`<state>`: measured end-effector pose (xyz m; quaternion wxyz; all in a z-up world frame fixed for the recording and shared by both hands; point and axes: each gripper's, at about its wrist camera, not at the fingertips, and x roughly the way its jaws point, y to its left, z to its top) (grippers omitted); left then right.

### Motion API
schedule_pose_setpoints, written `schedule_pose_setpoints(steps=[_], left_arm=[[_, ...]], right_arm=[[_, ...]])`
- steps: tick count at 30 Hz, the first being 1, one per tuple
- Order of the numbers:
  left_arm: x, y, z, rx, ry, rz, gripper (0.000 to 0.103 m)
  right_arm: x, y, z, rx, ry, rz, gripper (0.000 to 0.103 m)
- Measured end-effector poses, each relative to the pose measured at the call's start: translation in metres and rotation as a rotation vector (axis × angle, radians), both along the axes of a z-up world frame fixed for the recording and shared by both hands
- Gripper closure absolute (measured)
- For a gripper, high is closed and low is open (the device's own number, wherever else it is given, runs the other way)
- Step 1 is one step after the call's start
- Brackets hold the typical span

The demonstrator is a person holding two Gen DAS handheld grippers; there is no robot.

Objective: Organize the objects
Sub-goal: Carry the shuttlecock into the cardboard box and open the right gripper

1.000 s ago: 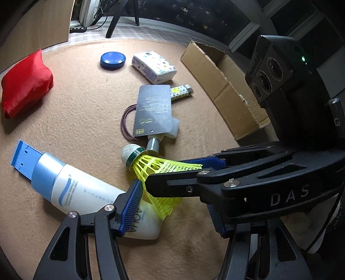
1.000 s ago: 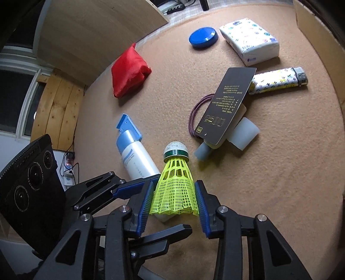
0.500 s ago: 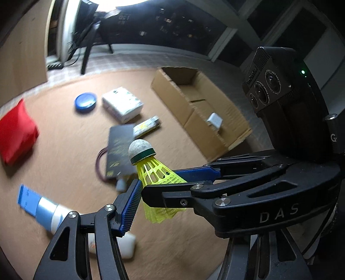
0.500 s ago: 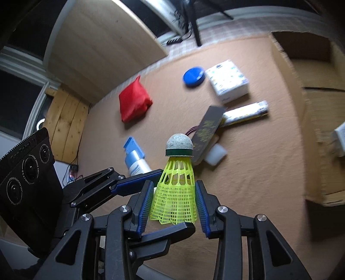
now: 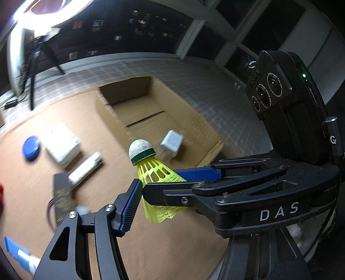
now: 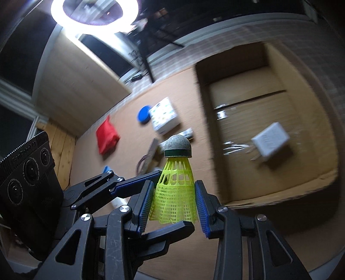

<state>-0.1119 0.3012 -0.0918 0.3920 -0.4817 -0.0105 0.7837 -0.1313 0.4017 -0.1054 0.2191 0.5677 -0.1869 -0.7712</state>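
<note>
R gripper (image 6: 174, 201): both blue pads pressed on the skirt of the yellow shuttlecock (image 6: 175, 189), one each side, so it's clamped. Cork end up and fwd, held in the air, clear of the carpet, in front of the open cardboard box (image 6: 278, 189).

L gripper (image 5: 159, 193): jaws stand part-open round the same skirt from the other side. Its left pad (image 5: 132, 206) sits at the skirt's edge; the other finger is hidden behind the R gripper's black body, so can't tell if the L one presses or just brackets it. The two grippers cross each other at the shuttlecock, both pitched downward toward the floor.

Inside the box: a white charger-type cube (image 6: 270, 142) on the bottom flaps, w/ bits of clear tape nearby.

Beyond, on tan carpet (image 5: 176, 254): blue round lid (image 5: 31, 145), white tissue pack (image 5: 61, 144) just beside it, patterned lighter (image 5: 86, 170), dark card (image 5: 62, 198) over a purple loop, red pouch (image 6: 106, 134), blue-capped bottle (image 5: 19, 256) at the lower-left edge. All blurred.

Room: dim, ring light (image 6: 94, 15) overhead, checked flooring past the carpet, wood panel at left, dark windows.
</note>
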Motion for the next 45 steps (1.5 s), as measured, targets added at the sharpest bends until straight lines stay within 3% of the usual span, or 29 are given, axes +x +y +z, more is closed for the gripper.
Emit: schedule_pose_setpoints(steps=[12, 20, 32, 38, 45], left_arm=[[-0.017, 0.071, -0.008, -0.009, 0.013, -0.052, 0.042], [-0.022, 0.069, -0.013, -0.032, 0.019, -0.032, 0.037], [-0.009, 0.015, -0.009, -0.025, 0.010, 0.041, 0.037], [0.010, -0.039, -0.010, -0.046, 0.013, 0.115, 0.038], [0.033, -0.126, -0.018, -0.066, -0.026, 0.267, 0.038]], right_arm=[[-0.017, 0.064, -0.005, 0.027, 0.012, -0.104, 0.067], [-0.017, 0.079, -0.004, 0.060, 0.032, -0.183, 0.053], [-0.009, 0.065, 0.010, 0.072, 0.073, -0.171, 0.051], [-0.005, 0.039, 0.020, 0.089, 0.115, -0.124, 0.051], [-0.004, -0.012, 0.019, 0.091, 0.157, 0.000, 0.051]])
